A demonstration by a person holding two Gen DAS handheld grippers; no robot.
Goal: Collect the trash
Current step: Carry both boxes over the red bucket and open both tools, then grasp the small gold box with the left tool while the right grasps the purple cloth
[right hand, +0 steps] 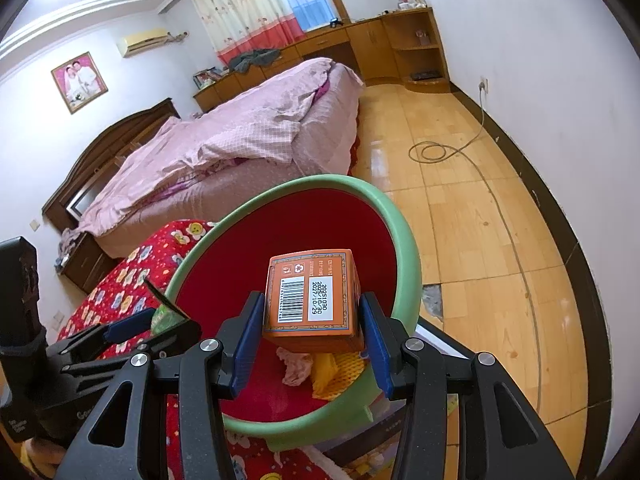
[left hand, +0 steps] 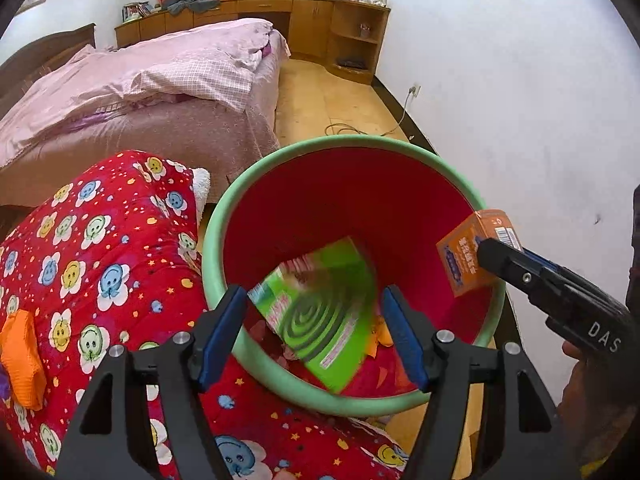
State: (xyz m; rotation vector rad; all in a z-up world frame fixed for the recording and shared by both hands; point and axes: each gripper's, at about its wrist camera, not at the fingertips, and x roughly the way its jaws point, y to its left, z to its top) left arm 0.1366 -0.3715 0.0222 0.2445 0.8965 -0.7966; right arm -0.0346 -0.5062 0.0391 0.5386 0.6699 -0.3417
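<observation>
A red bin with a green rim stands beside the red flowered quilt; it also shows in the right wrist view. A green mosquito-coil box, blurred, is inside the bin between my left gripper's open fingers, not touching them. My right gripper is shut on an orange box and holds it over the bin's right rim; the box shows in the left wrist view too. Pink crumpled paper and a yellow wrapper lie at the bin's bottom.
A red flowered quilt lies left of the bin, with an orange cloth piece on it. A bed with pink covers stands behind. A cable coils on the wooden floor by the white wall.
</observation>
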